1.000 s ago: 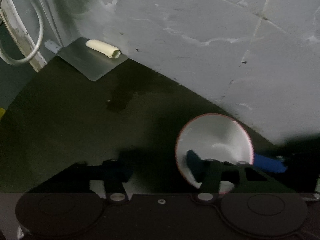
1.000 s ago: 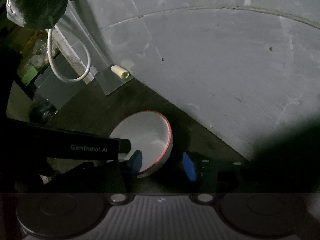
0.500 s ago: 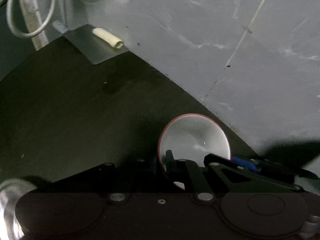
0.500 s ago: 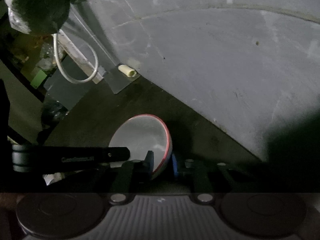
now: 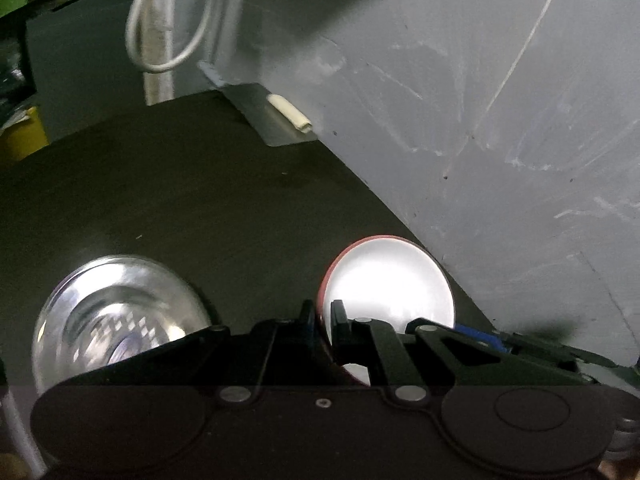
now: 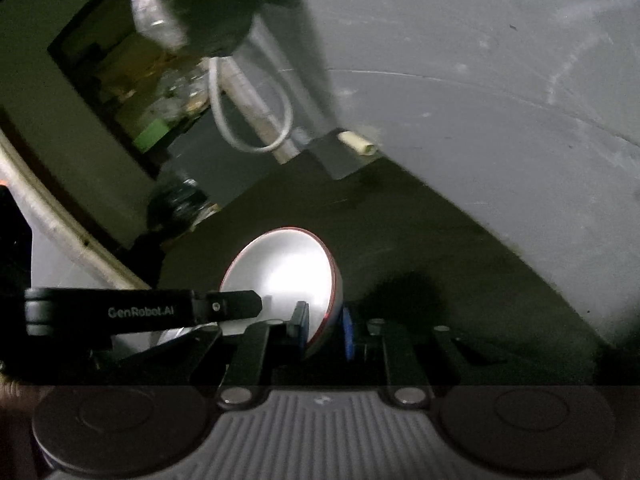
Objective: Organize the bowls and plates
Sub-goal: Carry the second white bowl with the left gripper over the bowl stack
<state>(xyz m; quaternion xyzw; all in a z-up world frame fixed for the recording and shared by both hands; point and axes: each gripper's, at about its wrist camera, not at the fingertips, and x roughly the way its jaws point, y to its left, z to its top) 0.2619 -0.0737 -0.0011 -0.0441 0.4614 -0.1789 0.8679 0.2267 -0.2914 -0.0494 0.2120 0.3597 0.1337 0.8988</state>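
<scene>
A white bowl with a red rim [image 5: 386,280] hangs tilted over the dark counter [image 5: 180,200], held from both sides. My left gripper [image 5: 322,314] is shut on its left rim, one finger inside and one outside. In the right wrist view the same bowl [image 6: 280,276] has its right rim pinched by my right gripper [image 6: 324,326], also shut. The left gripper's finger [image 6: 236,304] reaches across to the bowl's left edge there. A shiny steel dish [image 5: 116,312] lies on the counter left of the bowl.
A grey wall [image 5: 480,120] runs close along the right of the counter. At the far corner a metal sheet [image 5: 260,120] carries a cream roll [image 5: 290,116]. A white cable loop [image 5: 168,40] hangs beside a pipe. Cluttered shelves [image 6: 160,92] lie beyond the counter's left edge.
Both grippers closed onto the bowl's opposite rims and raised it, tilting it. The left view swung left, bringing the steel dish into sight.
</scene>
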